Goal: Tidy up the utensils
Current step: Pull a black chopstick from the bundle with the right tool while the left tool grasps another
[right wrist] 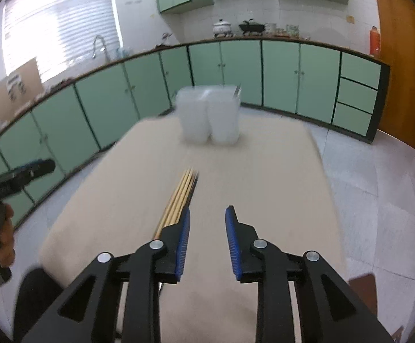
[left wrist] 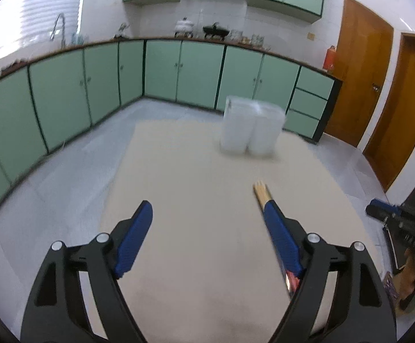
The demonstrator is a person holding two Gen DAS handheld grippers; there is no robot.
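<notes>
A bundle of wooden chopsticks (right wrist: 181, 194) lies on the beige table (right wrist: 264, 171), running toward me. In the right wrist view it passes just left of my right gripper (right wrist: 207, 220), which is open and empty above the table. In the left wrist view the chopsticks (left wrist: 261, 193) lie under the right finger of my left gripper (left wrist: 207, 214), which is wide open and empty. A translucent white two-compartment utensil holder (right wrist: 208, 114) stands at the table's far end; it also shows in the left wrist view (left wrist: 251, 127).
Green cabinets (left wrist: 161, 68) run along the walls behind the table, wooden doors (left wrist: 401, 105) on the right. The right gripper (left wrist: 390, 214) shows at the right edge of the left wrist view. The left gripper (right wrist: 21, 174) shows at the left of the right wrist view.
</notes>
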